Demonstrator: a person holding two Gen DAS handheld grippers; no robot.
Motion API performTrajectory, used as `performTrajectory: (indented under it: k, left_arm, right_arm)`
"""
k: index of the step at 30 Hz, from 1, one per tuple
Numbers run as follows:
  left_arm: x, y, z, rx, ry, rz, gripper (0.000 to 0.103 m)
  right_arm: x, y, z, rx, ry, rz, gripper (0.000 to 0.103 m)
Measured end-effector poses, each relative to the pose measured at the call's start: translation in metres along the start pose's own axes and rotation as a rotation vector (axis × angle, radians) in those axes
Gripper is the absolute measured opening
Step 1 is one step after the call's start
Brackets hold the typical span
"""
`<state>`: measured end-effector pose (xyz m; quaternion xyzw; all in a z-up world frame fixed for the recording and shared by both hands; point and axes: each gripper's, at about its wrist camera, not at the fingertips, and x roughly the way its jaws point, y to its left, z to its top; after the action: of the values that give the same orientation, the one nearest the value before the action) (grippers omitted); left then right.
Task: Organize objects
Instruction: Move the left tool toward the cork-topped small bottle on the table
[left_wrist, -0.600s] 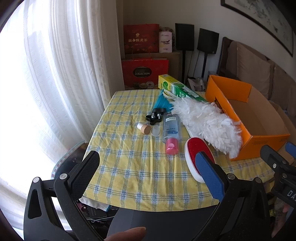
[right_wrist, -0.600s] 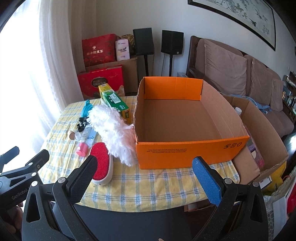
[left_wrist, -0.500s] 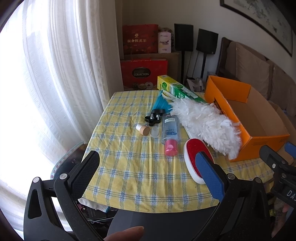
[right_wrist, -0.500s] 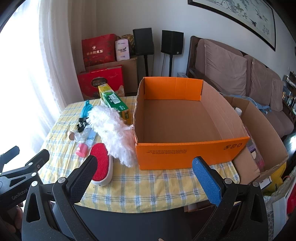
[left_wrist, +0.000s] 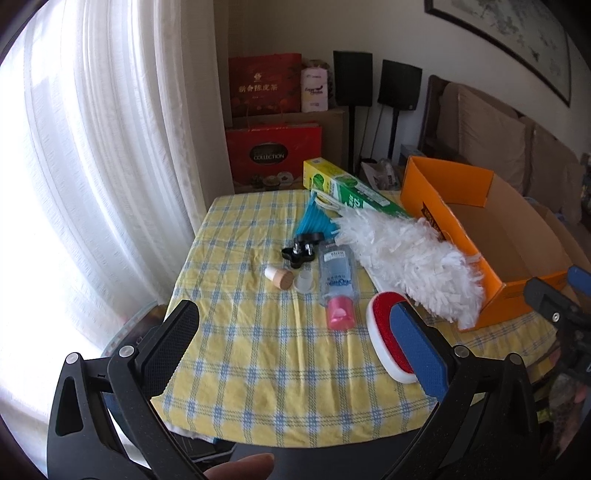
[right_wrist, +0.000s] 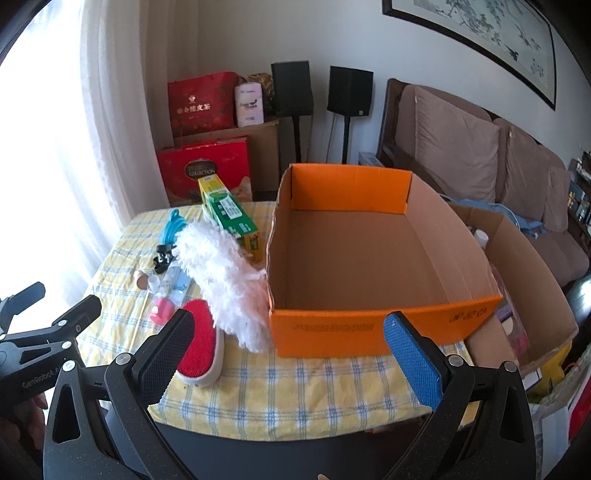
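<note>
An empty orange cardboard box (right_wrist: 369, 328) (left_wrist: 436, 221) stands on the right of the yellow checked table (left_wrist: 258, 354). Left of it lie a white fluffy duster (left_wrist: 406, 254) (right_wrist: 229, 273), a red and white brush (left_wrist: 380, 325) (right_wrist: 201, 350), a clear bottle with a pink cap (left_wrist: 338, 280), a green carton (left_wrist: 351, 192), a blue ribbed thing (left_wrist: 314, 221), a black clip (left_wrist: 299, 251), a wooden stopper (left_wrist: 280, 277) and a small clear cup (left_wrist: 304, 282). My left gripper (left_wrist: 291, 343) and right gripper (right_wrist: 288, 354) are open and empty, above the table's near edge.
White curtains (left_wrist: 92, 166) hang left. Red gift boxes (left_wrist: 273, 155), two black speakers (right_wrist: 321, 88) and a brown sofa (right_wrist: 480, 166) stand behind the table. A plain cardboard box (right_wrist: 524, 280) with odds and ends sits right of the orange box.
Both grippers have shifted slightly; the views have drifted a little. Nothing on the table has moved.
</note>
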<state>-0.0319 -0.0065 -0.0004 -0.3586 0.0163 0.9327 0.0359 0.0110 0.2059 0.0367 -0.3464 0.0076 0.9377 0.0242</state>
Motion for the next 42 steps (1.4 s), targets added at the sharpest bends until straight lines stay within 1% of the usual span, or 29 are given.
performTrajectory:
  k: [4, 7, 10, 16, 19, 23, 27, 29, 33, 37, 40, 42]
  left_arm:
    - [0.002, 0.016, 0.005, -0.06, -0.028, 0.01, 0.103]
    - [0.008, 0.032, 0.011, -0.129, -0.003, -0.007, 0.103]
    - [0.012, 0.042, 0.017, -0.157, 0.0, -0.009, 0.103]
    - [0.018, 0.048, 0.028, -0.135, -0.014, 0.021, 0.102]
    - [0.028, 0.049, 0.035, -0.112, 0.001, 0.039, 0.102]
    - [0.041, 0.052, 0.04, -0.115, 0.026, 0.045, 0.102]
    - [0.055, 0.053, 0.043, -0.106, 0.046, 0.075, 0.101]
    - [0.062, 0.053, 0.044, -0.094, 0.052, 0.084, 0.098]
    - [0.076, 0.056, 0.045, -0.091, 0.068, 0.07, 0.095]
    - [0.088, 0.066, 0.046, -0.11, 0.078, 0.053, 0.095]
    - [0.099, 0.074, 0.048, -0.106, 0.087, 0.059, 0.095]
    - [0.108, 0.078, 0.049, -0.114, 0.111, 0.048, 0.095]
  right_arm:
    - [0.001, -0.001, 0.008, -0.021, -0.02, 0.028, 0.103]
    - [0.0, 0.0, 0.014, -0.032, -0.042, 0.079, 0.103]
    - [0.001, 0.004, 0.021, -0.044, -0.052, 0.116, 0.103]
    - [0.013, 0.023, 0.036, -0.099, -0.037, 0.144, 0.103]
    - [0.02, 0.035, 0.039, -0.131, -0.033, 0.148, 0.102]
    - [0.03, 0.051, 0.045, -0.17, -0.027, 0.157, 0.102]
    - [0.045, 0.061, 0.053, -0.188, -0.008, 0.17, 0.098]
    - [0.053, 0.063, 0.057, -0.186, 0.006, 0.178, 0.097]
    - [0.068, 0.067, 0.065, -0.192, 0.033, 0.188, 0.094]
    - [0.08, 0.069, 0.075, -0.185, 0.056, 0.215, 0.093]
    - [0.087, 0.071, 0.084, -0.177, 0.065, 0.235, 0.092]
    - [0.092, 0.074, 0.089, -0.179, 0.074, 0.243, 0.088]
